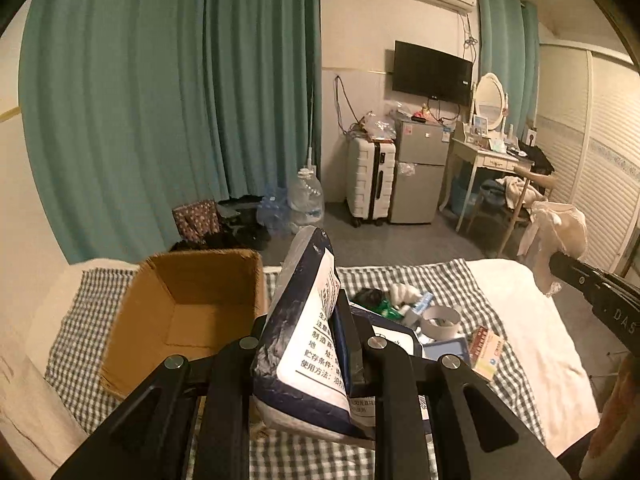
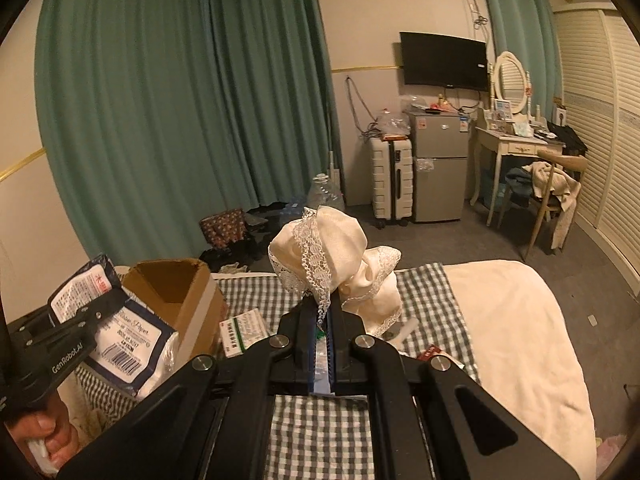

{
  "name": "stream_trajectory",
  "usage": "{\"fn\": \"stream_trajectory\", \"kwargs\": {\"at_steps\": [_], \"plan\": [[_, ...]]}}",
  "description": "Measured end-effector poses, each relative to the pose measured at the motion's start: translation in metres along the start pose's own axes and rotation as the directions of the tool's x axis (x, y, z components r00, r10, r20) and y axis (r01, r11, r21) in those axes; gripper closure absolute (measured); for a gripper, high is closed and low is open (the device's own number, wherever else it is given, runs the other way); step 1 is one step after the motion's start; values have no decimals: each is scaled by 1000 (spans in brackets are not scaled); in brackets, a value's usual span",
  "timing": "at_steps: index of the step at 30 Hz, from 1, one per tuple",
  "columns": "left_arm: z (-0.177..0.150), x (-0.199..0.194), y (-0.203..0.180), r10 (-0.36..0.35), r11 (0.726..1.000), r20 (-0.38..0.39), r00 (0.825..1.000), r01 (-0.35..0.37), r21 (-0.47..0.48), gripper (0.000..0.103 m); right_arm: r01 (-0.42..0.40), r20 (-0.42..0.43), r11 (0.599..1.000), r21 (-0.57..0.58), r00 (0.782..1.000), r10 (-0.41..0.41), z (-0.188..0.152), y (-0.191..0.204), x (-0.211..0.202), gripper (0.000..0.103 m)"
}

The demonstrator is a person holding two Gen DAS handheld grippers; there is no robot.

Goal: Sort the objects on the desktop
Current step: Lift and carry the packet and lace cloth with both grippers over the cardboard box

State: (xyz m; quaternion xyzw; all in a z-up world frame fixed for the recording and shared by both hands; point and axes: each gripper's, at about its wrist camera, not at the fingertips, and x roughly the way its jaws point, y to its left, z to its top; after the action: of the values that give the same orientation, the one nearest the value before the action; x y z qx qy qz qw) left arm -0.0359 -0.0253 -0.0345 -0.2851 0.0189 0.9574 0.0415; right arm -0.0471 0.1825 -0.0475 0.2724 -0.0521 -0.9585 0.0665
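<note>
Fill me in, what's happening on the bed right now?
A person is sorting clutter off a checked blanket with two handheld grippers. The left gripper is shut on a navy-and-white tissue pack, held up beside an open, empty-looking cardboard box. The right gripper is shut on a cream lace-trimmed garment. Small boxes and wrappers remain on the blanket.

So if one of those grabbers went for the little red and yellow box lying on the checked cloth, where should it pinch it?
Probably across its two long sides, coming down from above. The red and yellow box lies flat on the checked cloth, so its broad face points up and its narrow edges are free. A blue-edged card crowds its left end, so approach from the open right side.
</note>
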Motion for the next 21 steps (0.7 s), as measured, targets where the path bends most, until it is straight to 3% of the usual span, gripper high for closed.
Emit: {"fn": "stream_trajectory", "kwargs": {"at_steps": [12,21], "plan": [[10,7,72,117,991,2,993,-116,-71,84,-104,-16,993,-62,995,103,10,63,23,99],[5,21,127,207,974,-17,978,-208,-94,84,-216,-66,969,-121,976,209,4,121,51,99]]}}
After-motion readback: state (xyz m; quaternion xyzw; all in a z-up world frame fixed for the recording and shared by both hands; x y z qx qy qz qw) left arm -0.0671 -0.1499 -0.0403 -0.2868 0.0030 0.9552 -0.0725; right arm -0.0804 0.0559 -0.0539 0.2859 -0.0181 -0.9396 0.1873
